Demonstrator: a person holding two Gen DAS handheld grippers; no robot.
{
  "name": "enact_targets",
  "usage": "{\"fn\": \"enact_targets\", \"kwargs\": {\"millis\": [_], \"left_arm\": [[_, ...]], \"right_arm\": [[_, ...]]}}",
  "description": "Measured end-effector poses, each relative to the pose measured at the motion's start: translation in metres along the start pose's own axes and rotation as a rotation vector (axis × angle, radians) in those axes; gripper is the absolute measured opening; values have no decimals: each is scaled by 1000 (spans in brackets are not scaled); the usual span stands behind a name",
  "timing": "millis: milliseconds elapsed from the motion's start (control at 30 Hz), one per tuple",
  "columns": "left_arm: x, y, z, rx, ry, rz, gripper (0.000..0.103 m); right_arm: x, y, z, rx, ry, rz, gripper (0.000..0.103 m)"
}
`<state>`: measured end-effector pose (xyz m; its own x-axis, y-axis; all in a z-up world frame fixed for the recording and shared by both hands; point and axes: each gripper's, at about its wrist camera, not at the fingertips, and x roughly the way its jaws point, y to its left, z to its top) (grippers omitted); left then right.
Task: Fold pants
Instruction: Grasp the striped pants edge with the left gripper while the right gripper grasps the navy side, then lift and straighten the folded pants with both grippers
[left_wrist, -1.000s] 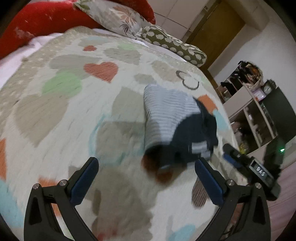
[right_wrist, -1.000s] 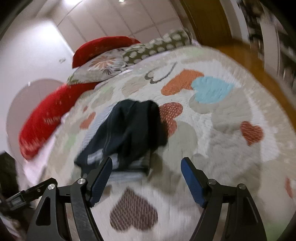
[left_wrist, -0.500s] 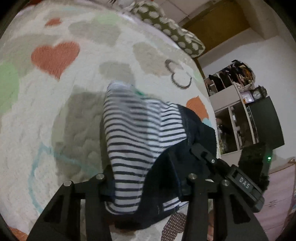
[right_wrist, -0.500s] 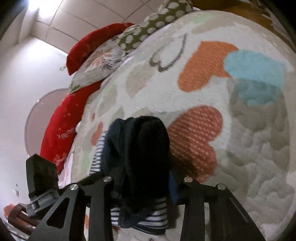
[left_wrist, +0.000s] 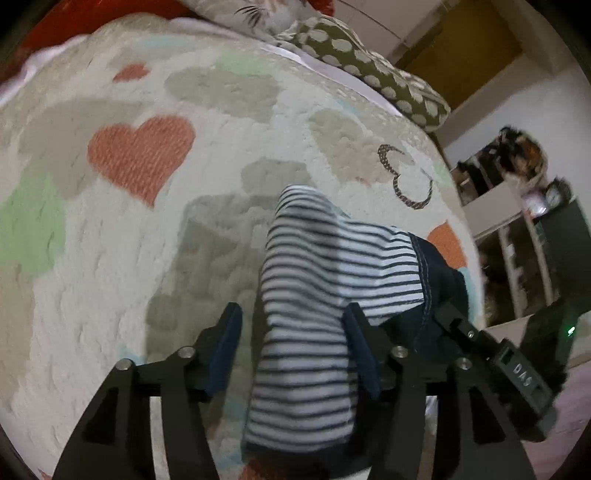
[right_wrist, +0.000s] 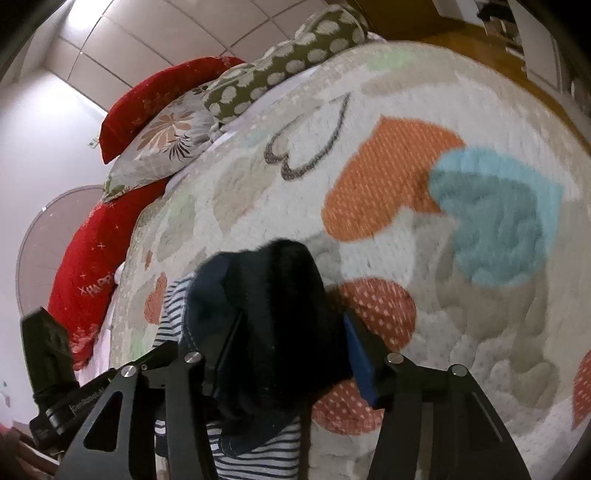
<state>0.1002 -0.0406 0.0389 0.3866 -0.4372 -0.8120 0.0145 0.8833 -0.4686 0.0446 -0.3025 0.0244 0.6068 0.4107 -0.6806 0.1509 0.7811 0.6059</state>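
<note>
Here | pants (left_wrist: 314, 295) are lying bunched on the heart-patterned quilt (left_wrist: 147, 258), between both tools | left gripper (left_wrist: 291, 332): its 2 jaws are standing apart around the striped part | right gripper (right_wrist: 291, 343): jaws are flanking the dark part, grip unclear

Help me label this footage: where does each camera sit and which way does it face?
Left wrist: on the left tool, looking along its fingers over the pants and quilt toward shelves; the right tool shows.
Right wrist: on the right tool, facing the pillows; the left tool shows.
Shared: pants, quilt, pillows.
</note>
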Motion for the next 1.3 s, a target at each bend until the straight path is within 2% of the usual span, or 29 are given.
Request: {"fn": "enact_targets", "kwargs": {"millis": [100, 167, 233, 367, 467, 567, 667, 767, 833, 900, 967, 1067, 1133, 1167, 1233, 1300], "left_arm": [[-10, 8, -8, -5, -10, 6, 61], [-15, 10, -16, 5, -15, 35, 61], [-20, 11, -20, 16, -26, 65, 61], [-44, 1, -31, 71, -104, 122, 61], [-59, -19, -40, 144, -172, 105, 62], [-50, -37, -45, 223, -168, 109, 68], [-29, -32, -49, 209, -108, 134, 68], [-16, -16, -60, 161, -92, 124, 69], [-16, -10, -65, 149, -120, 96, 69], [-17, -8, -68, 138, -136, 86, 70], [-17, -7, -70, 131, -149, 79, 71], [-17, -6, -73, 132, -166, 70, 71], [-17, -5, -72, 131, -165, 65, 72], [-17, -5, -72, 131, -162, 62, 73], [-17, -6, -71, 135, -157, 61, 74], [-16, -7, -72, 141, -159, 66, 75]], "right_arm": [[-12, 2, -7, -31, -15, 18, 58], [-17, 15, -16, -117, -6, 19, 45], [-22, 25, -27, -161, 5, 16, 41], [-26, 29, -43, -186, 11, -13, 41], [-20, 13, -46, -130, 42, -17, 41], [-20, 5, -49, -97, 48, 17, 41], [-22, 10, -51, -126, 50, -3, 44], [-45, 16, -45, -149, -27, -30, 47], [-69, 25, -37, -177, -132, -30, 47], [-82, 40, -26, -199, -169, 38, 47], [-75, 55, -14, -194, -124, 130, 47], [-38, 71, 0, -149, 9, 249, 47], [-1, 72, 7, -108, 101, 247, 47], [20, 65, 12, -67, 134, 205, 47], [33, 47, 16, 9, 102, 145, 42], [28, 31, 20, 72, 54, 149, 40]]}}
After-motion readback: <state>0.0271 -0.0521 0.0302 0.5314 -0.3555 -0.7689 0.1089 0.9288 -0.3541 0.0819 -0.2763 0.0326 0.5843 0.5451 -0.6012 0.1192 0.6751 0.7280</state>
